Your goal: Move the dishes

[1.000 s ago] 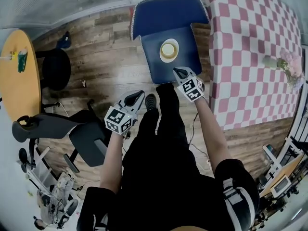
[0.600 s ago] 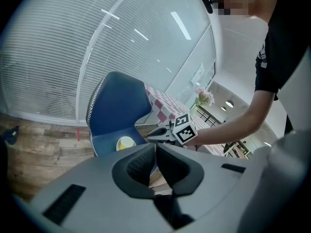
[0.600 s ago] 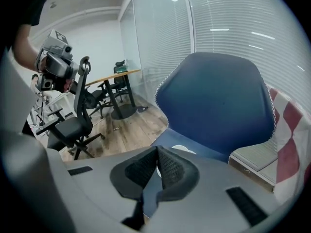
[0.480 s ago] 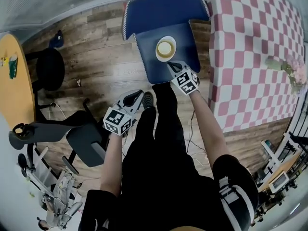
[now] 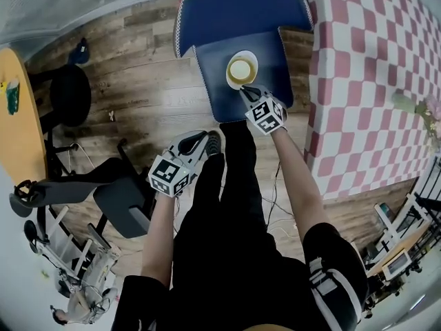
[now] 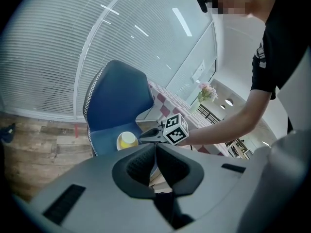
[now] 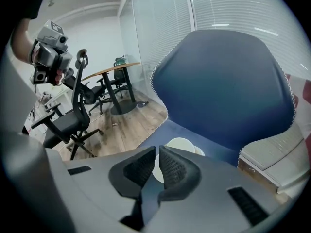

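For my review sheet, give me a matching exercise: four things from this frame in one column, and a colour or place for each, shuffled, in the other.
1. dishes
2. tablecloth
3. round table
4. office chair

A. black
B. red and white checks
C. on the seat of the blue chair
D. yellow wooden top

Pairs: 1-C, 2-B, 3-D, 4-A

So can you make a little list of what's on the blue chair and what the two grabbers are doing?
On chair: round white plate with a yellow cup on it, on the seat of the blue padded chair
Right gripper: tips close to the plate, jaws have just been opening, nothing between them
Left gripper: away from the chair, jaws together, empty
Beside chair: table with pink-and-white checked cloth
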`<action>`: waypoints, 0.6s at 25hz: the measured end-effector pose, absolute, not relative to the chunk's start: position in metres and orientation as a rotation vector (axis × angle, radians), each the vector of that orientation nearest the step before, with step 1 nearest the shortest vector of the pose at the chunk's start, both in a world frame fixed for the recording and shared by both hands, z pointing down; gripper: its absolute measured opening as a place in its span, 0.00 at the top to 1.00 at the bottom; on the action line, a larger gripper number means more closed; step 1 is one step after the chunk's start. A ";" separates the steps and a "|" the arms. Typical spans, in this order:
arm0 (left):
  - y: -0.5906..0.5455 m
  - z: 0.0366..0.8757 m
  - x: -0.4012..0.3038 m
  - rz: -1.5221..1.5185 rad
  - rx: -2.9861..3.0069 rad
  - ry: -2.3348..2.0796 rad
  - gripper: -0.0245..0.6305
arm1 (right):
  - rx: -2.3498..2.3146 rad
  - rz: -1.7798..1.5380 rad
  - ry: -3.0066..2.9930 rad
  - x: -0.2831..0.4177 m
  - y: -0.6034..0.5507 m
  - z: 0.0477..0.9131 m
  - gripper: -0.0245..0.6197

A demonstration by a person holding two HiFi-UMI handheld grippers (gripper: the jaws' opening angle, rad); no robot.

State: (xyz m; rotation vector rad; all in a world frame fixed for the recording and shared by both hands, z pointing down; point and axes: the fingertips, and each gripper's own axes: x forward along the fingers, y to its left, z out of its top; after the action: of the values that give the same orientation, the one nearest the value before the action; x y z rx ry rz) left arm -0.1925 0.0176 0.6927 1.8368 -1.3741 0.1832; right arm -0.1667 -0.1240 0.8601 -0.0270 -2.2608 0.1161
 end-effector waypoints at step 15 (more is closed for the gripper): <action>0.007 0.735 -0.198 0.173 1.796 -1.372 0.92 | -0.124 -0.113 -2.145 -0.187 -0.138 0.928 0.84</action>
State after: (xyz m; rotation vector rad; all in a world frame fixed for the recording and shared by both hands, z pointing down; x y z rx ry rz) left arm -0.1982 0.0072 0.7351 1.7957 -1.3719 0.1730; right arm -0.1869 -0.1378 0.9281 -0.1237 -2.1450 -0.1129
